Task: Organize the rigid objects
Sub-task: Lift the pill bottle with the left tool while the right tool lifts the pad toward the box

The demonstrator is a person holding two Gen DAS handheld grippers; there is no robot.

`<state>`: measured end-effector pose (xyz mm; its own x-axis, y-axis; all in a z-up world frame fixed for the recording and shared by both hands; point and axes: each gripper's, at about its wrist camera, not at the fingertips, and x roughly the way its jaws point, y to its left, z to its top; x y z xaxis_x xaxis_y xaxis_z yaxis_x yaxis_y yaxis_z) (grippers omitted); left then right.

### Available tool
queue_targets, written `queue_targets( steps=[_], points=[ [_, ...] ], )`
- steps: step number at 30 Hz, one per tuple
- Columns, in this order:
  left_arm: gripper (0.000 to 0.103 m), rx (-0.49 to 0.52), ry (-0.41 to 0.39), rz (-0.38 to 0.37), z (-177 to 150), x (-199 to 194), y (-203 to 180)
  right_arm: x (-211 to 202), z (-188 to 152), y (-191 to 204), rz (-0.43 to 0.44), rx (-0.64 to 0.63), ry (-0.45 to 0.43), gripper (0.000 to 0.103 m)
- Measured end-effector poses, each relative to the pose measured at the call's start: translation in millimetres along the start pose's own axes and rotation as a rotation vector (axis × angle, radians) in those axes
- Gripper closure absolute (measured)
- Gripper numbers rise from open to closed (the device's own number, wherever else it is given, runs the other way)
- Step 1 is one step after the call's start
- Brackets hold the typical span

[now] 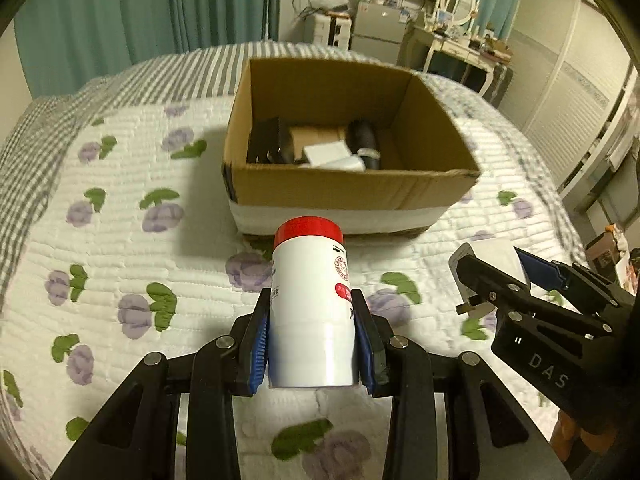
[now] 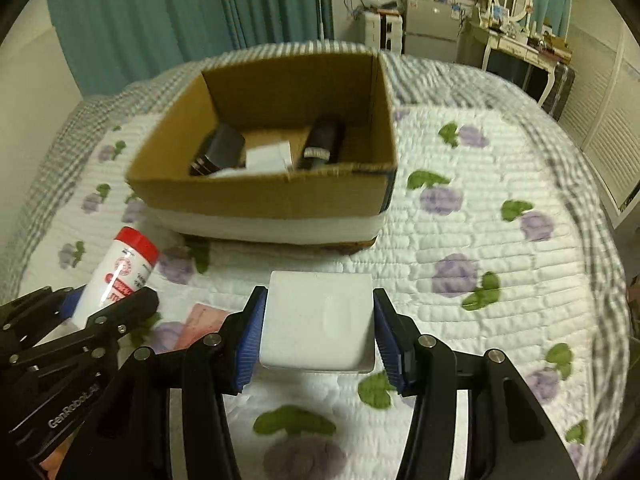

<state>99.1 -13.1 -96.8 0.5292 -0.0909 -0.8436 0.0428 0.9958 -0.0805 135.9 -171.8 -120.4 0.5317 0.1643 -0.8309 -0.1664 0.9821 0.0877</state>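
My left gripper (image 1: pixel 314 316) is shut on a white bottle with a red cap (image 1: pixel 310 304), held above the quilt in front of an open cardboard box (image 1: pixel 344 192). My right gripper (image 2: pixel 318 320) is shut on a white plug adapter (image 2: pixel 318 320); it also shows in the left wrist view (image 1: pixel 490 276) at right, metal prongs visible. The bottle (image 2: pixel 120 272) and left gripper (image 2: pixel 92 312) appear at left in the right wrist view. The box (image 2: pixel 264 200) holds dark cylinders (image 2: pixel 324 142) and a small white box (image 2: pixel 268 158).
The box sits on a bed with a white quilt with purple flowers (image 1: pixel 132 240). A pink flat item (image 2: pixel 200 320) lies on the quilt below the grippers. Teal curtains, a small fridge (image 2: pixel 432 28) and a dressing table (image 2: pixel 516 40) stand beyond the bed.
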Motion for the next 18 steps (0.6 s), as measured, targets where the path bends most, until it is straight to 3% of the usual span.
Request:
queue_targets(
  steps=[11, 18],
  points=[
    [0.066, 0.006, -0.096, -0.021, 16, -53, -7, -85, 15, 4, 0.015, -0.018, -0.131, 0.052],
    [0.066, 0.019, -0.156, -0.023, 47, -68, -4, -120, 41, 4, 0.032, -0.033, -0.208, 0.052]
  ],
)
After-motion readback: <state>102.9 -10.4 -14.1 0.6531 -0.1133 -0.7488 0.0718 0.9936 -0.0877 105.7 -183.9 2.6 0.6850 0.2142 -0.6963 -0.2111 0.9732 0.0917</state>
